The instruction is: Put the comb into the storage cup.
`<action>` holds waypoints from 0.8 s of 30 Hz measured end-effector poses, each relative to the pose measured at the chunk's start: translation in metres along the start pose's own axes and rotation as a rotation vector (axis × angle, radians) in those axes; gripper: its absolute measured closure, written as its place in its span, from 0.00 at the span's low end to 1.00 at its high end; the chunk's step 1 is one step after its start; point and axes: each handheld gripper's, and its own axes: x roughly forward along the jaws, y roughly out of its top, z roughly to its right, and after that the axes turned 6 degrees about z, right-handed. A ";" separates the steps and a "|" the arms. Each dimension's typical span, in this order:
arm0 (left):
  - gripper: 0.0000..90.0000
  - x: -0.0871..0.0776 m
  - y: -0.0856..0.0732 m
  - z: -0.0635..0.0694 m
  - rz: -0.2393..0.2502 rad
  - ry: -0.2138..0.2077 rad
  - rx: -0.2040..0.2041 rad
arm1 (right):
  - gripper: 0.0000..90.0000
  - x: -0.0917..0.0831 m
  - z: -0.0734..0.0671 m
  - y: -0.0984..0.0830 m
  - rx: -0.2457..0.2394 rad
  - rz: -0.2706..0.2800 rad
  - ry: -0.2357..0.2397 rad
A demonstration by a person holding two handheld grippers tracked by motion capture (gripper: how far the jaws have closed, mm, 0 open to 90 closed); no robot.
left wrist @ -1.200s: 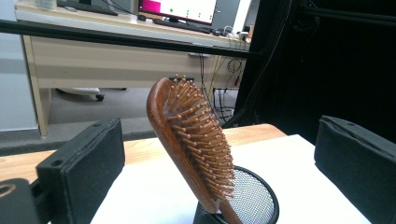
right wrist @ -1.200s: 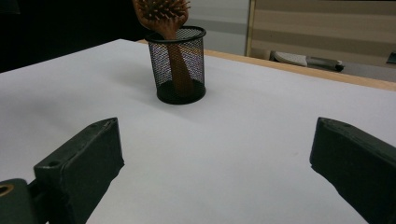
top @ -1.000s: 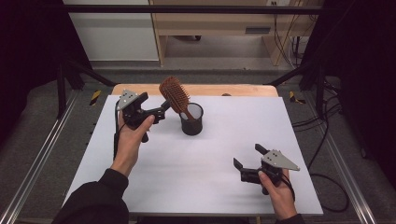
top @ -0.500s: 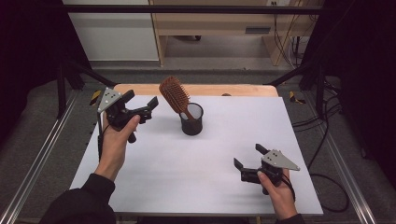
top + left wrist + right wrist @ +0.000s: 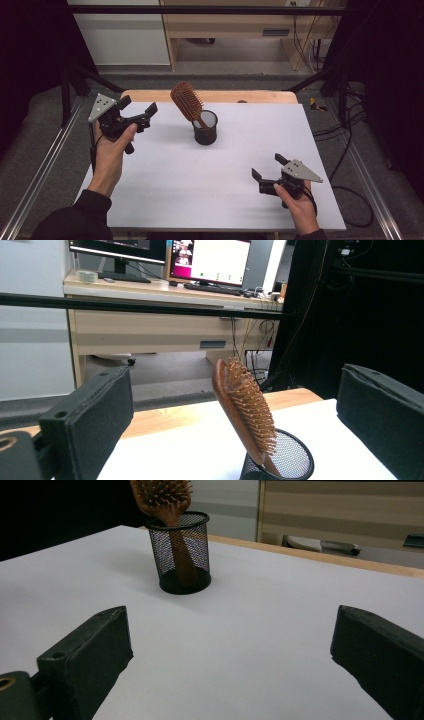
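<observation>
A brown wooden hairbrush (image 5: pixel 186 102) stands handle-down in a black mesh cup (image 5: pixel 205 129) at the far middle of the white table (image 5: pixel 200 185), its head leaning left. My left gripper (image 5: pixel 139 106) hovers open to the left of the brush, apart from it. In the left gripper view the brush (image 5: pixel 245 407) and cup (image 5: pixel 292 465) lie ahead between the wide-apart jaws. My right gripper (image 5: pixel 267 166) rests open near the front right. In the right gripper view the cup (image 5: pixel 182 555) and brush handle (image 5: pixel 181 555) stand farther off, with bare table between the jaws.
A wooden strip (image 5: pixel 225 96) runs along the table's far edge. Metal rails (image 5: pixel 45 170) flank the table on both sides, and cables (image 5: pixel 350 150) lie on the floor at the right. A desk with monitors (image 5: pixel 210 260) stands beyond.
My left gripper has drawn back to the left, away from the brush it was touching a second ago. The brush stays in the cup. The right gripper has not moved.
</observation>
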 end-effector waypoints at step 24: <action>0.02 -0.042 0.011 -0.011 0.039 0.049 0.080 | 0.04 -0.001 0.002 0.001 0.012 0.005 -0.002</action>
